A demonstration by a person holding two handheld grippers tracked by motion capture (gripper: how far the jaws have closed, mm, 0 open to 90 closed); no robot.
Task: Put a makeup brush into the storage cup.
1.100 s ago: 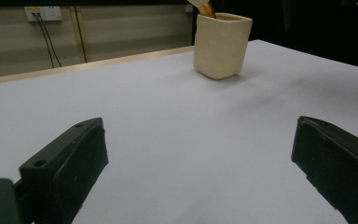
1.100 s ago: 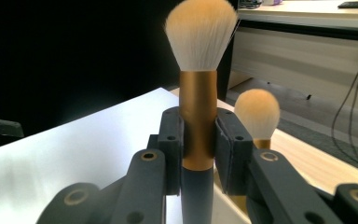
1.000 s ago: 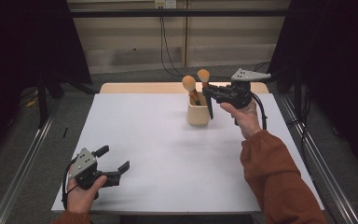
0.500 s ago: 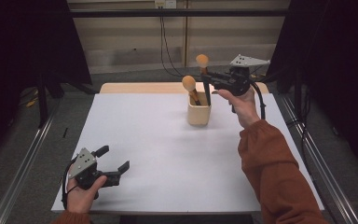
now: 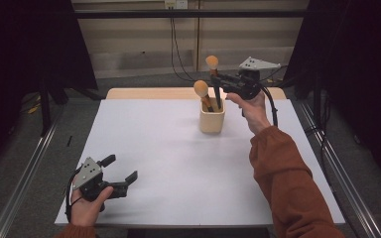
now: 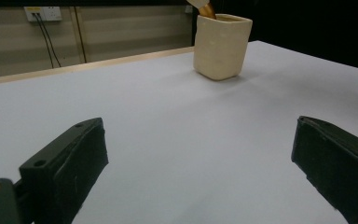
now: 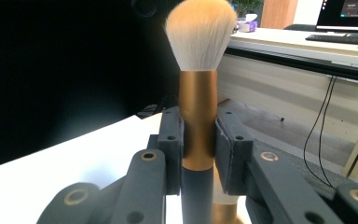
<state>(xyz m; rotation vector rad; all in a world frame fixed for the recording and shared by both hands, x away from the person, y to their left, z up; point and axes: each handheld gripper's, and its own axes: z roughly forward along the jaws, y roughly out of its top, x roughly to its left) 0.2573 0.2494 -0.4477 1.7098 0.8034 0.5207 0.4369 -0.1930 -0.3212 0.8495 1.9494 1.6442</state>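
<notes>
High view: we see the right gripper [image 5: 217,84] pinching a makeup brush [image 5: 212,63] upright, its handle tip at the mouth of the cream cup [image 5: 212,122] at the far side of the white table [image 5: 178,163]. A second brush [image 5: 201,89] leans in the cup. Right gripper view: pads [image 7: 171,140] clamp the brush's copper ferrule. The left gripper [image 5: 121,171] rests near the table's near-left corner, jaws spread and empty.

White table [image 5: 178,163], grey floor [image 5: 25,163], beige wall [image 5: 139,39]
</notes>
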